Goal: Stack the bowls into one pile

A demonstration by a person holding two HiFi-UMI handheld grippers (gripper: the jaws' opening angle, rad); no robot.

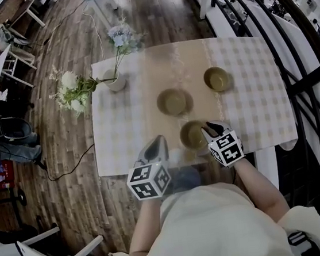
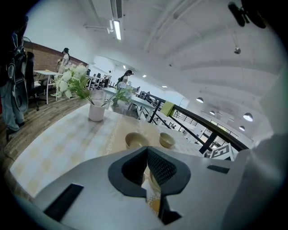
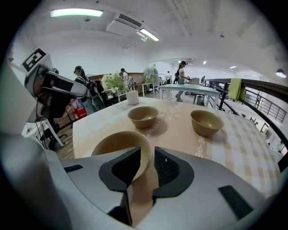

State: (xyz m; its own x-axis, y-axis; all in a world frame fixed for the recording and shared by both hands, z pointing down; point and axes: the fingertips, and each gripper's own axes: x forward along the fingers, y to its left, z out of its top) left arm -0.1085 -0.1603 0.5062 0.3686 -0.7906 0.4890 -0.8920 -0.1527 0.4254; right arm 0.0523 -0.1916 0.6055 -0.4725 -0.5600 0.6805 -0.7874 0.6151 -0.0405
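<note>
At the counter's near edge, the right gripper pinches the right-hand rim of the near bowl, one jaw inside the wall and one outside, with the bowl apparently resting on the checked cloth. Just to its left, the left gripper hovers over the counter's near edge with its jaws pressed together on nothing. Farther in, the middle bowl sits alone at the centre of the cloth, and the far bowl stands apart from it to the right; no two bowls are stacked yet. A vase of flowers stands at the far left. The hold takes only a thin strip of rim on one side, so the bowl is likely to hang tilted once lifted and could slip out or swing. Lowered off-centre, it could strike the middle bowl's rim and push that bowl along the cloth instead of nesting inside it.
</note>
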